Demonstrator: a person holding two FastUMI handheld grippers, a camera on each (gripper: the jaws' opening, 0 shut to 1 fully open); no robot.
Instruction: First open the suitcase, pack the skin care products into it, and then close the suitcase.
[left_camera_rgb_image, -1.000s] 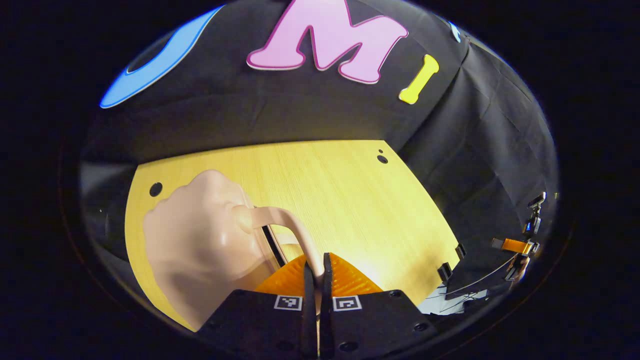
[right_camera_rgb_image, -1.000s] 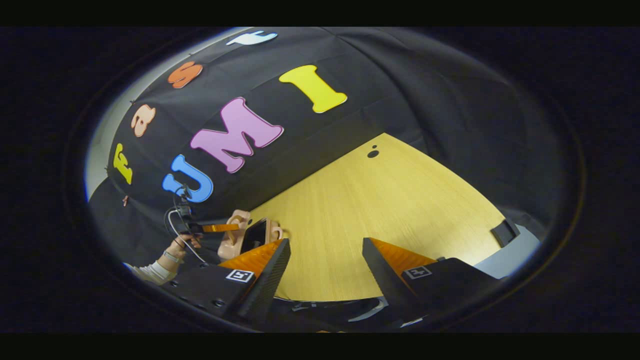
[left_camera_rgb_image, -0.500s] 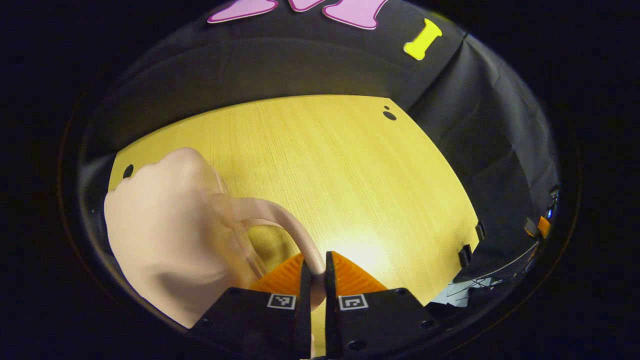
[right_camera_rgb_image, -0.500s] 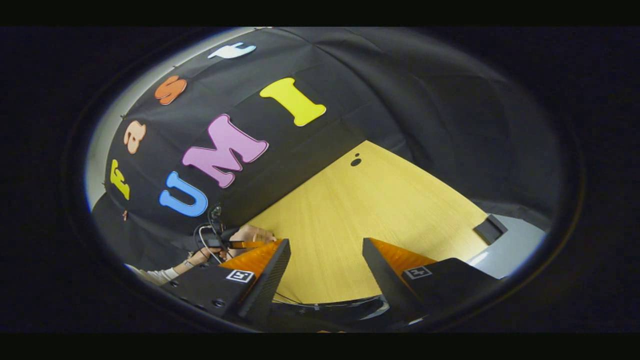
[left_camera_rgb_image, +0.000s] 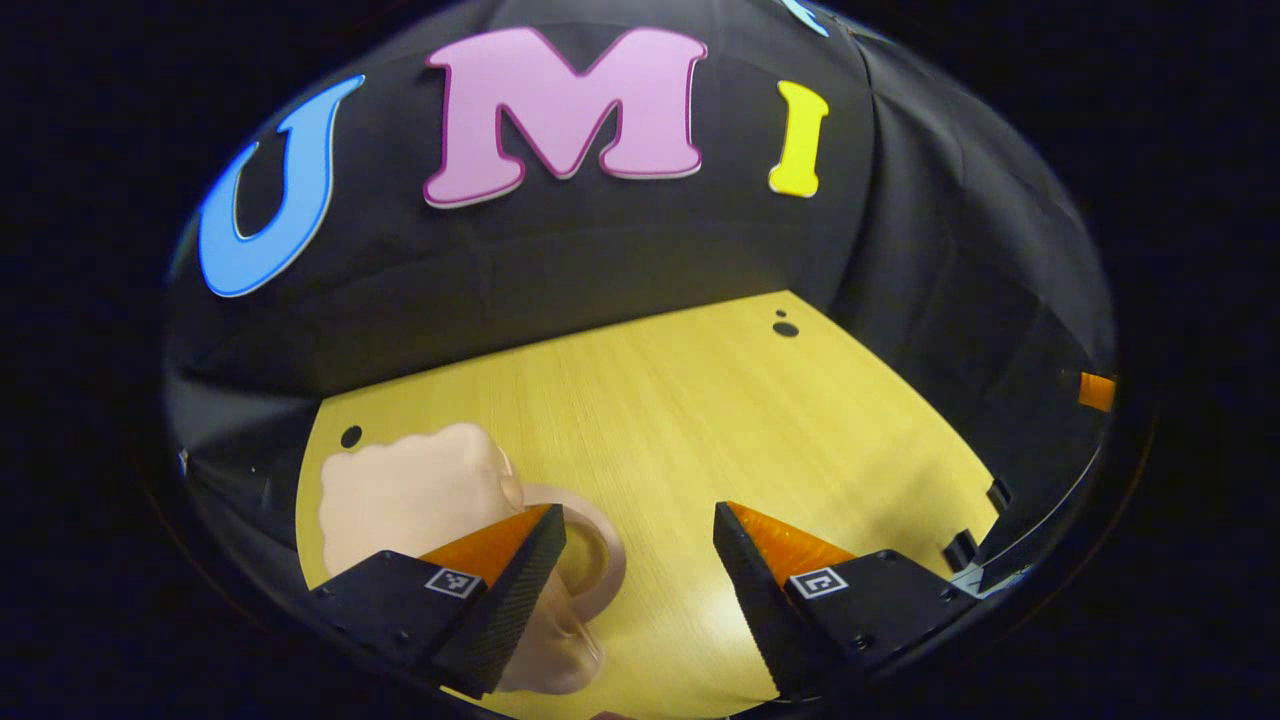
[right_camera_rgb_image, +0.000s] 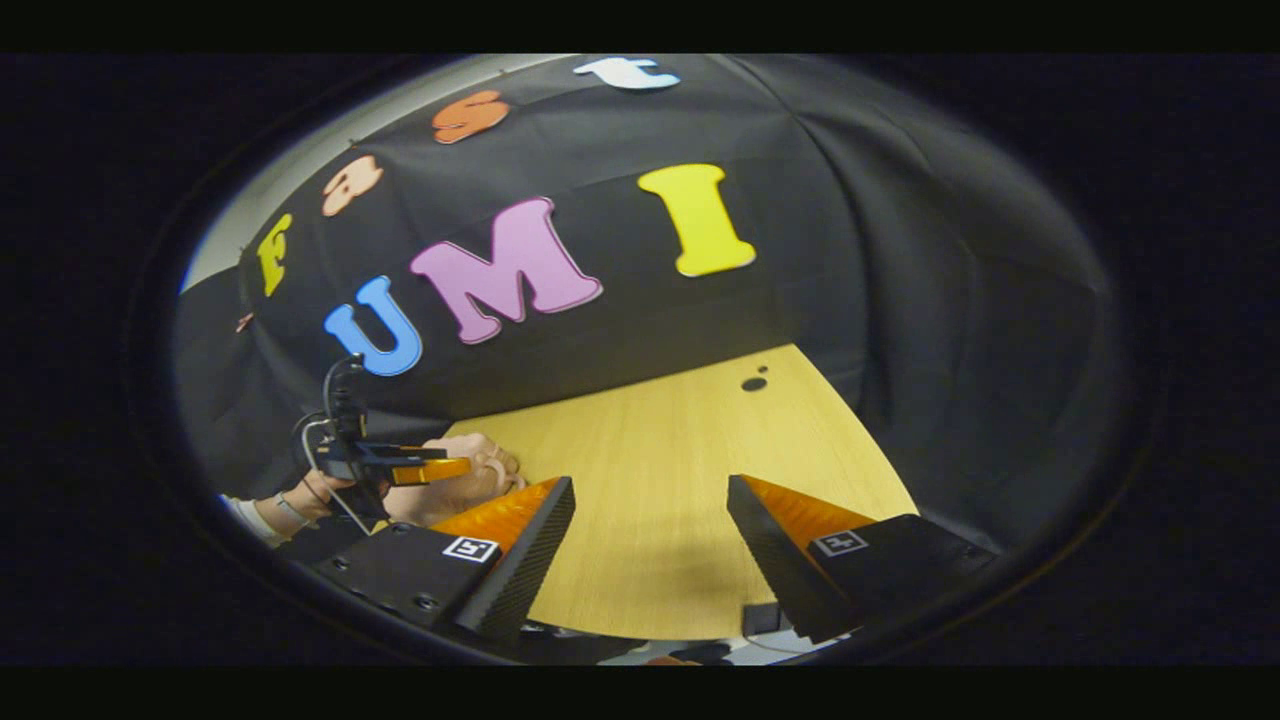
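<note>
Glossy peach-pink suitcase (left_camera_rgb_image: 420, 495), scalloped shell with looped handle, lay closed on the wood-grain desk (left_camera_rgb_image: 680, 420). Left hand-held gripper (left_camera_rgb_image: 640, 545) gaped wide beside it, empty; right hand-held gripper (right_camera_rgb_image: 650, 530) likewise.

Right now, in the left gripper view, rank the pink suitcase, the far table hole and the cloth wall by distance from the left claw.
From the left claw:
1. pink suitcase, lower left, by one finger.
2. table hole, far right corner.
3. cloth wall, behind the table.
</note>
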